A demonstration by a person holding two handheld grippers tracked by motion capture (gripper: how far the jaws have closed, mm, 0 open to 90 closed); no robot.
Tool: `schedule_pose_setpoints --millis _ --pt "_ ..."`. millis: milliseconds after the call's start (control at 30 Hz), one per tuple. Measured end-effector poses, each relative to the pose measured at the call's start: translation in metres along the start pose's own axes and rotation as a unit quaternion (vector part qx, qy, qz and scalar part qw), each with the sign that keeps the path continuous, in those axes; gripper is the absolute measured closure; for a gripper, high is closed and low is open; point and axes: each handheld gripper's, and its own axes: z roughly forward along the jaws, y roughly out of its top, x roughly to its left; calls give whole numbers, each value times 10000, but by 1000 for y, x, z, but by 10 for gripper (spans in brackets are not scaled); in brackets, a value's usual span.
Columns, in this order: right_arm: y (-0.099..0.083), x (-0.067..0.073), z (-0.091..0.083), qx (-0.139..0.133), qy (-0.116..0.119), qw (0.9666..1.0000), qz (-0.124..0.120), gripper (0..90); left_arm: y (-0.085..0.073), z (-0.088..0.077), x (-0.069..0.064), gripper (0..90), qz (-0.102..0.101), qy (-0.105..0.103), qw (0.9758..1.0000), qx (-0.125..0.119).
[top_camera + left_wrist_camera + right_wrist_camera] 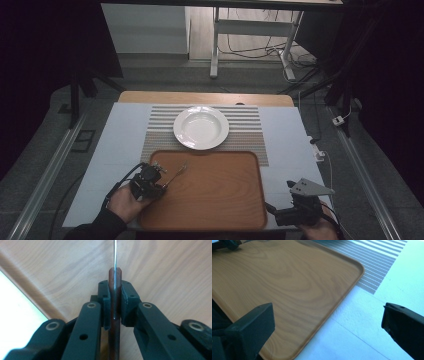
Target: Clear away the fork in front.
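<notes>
Left gripper is clamped on a piece of cutlery, pads pressing its brown handle; which utensil it is cannot be told. The cutlery slants over the left part of the wooden tray, thin metal end pointing toward the white plate on the striped placemat. Right gripper has its jaws spread wide with nothing between them, at the tray's near right corner, over tray edge and white table cover.
</notes>
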Motion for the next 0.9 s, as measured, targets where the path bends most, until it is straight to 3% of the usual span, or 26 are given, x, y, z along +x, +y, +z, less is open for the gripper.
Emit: schedule_pose_setpoints --millis 167,267,400,433,467,500,700,900 --pt "-3 -2 -1 77 -30 10000 36 0 0 1 0 789 48 32 10000 -29" --pt "-4 -3 -3 71 -34 9999 67 0 -1 0 2 768 32 -84 9999 -68" --pt "-6 -6 -5 42 -34 9999 160 0 -1 -7 4 714 85 -172 9993 -330" --pt "-6 -6 -6 43 -40 9998 174 0 -1 -12 6 714 130 -145 9985 -510" --pt "-6 -6 -6 54 -49 9998 187 0 -1 -12 6 714 130 -145 9985 -510" --pt "-6 -7 -6 52 -48 9998 191 0 1 -16 9 718 185 -145 9973 -696" --pt "-6 -6 -5 94 -33 9998 184 0 11 -16 18 819 229 -294 9957 -852" --pt "-6 -6 -4 158 -3 9998 139 0 27 -13 18 891 386 -296 9941 -966"
